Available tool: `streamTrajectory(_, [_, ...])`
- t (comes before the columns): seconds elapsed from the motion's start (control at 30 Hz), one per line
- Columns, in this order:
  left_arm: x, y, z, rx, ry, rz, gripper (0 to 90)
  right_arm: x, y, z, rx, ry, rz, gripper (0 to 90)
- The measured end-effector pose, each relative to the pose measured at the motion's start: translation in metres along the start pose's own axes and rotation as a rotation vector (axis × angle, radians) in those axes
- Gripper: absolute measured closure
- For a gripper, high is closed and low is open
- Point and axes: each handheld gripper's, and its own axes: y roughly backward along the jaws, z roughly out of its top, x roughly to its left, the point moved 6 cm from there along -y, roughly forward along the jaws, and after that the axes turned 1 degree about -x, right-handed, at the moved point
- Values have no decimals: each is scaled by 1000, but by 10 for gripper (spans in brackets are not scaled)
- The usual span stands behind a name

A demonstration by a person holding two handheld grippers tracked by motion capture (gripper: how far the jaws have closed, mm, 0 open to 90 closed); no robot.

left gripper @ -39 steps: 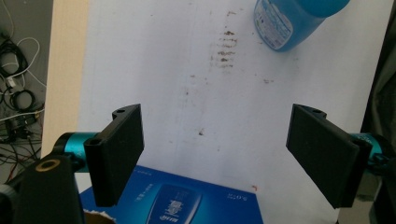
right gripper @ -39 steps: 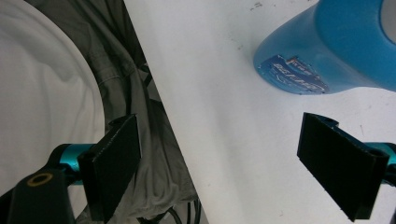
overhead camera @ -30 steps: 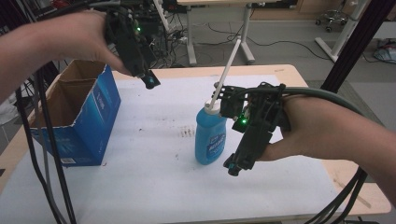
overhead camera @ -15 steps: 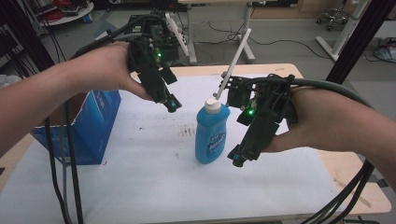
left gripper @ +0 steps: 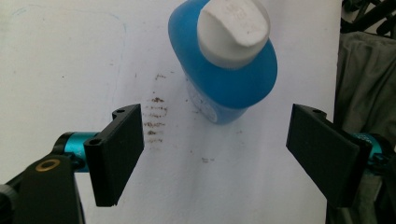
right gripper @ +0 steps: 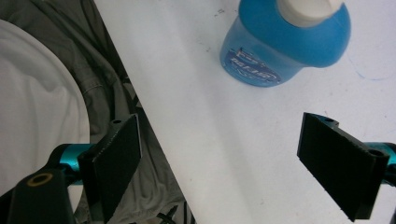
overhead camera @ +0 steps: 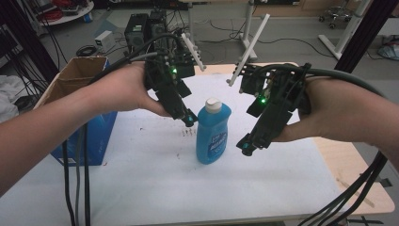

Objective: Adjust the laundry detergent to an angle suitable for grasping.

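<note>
While both pairs of jaws stand wide apart and hold nothing, left gripper (overhead camera: 188, 117) just beside the blue bottle's (overhead camera: 212, 134) shoulder (perhaps touching), right gripper (overhead camera: 247, 143) near its other side, bottle upright mid-table (overhead camera: 155, 188), white cap (left gripper: 232, 29) on, cardboard box (overhead camera: 80, 75) far left.

Blue bottle (left gripper: 229, 74) upright beyond wide-apart jaws, white table (left gripper: 70, 70).

Bottle (overhead camera: 213, 132): placed upright on the table (overhead camera: 141, 188), near its middle.
Box (overhead camera: 77, 94): placed at the left edge of the table.
Left gripper (overhead camera: 188, 117): held just left of the bottle top.
Right gripper (overhead camera: 245, 145): held right of the bottle.
</note>
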Motion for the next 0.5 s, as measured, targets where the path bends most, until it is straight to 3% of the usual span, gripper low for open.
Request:
streamTrajectory(0.3, [-10,-28,5,-29,47,21,192,-10,9,-7,-14,-30,-24,132])
streamTrajectory(0.5, [-11,-35,8,-51,77,42,192,-11,13,-8,-17,-32,-32,132])
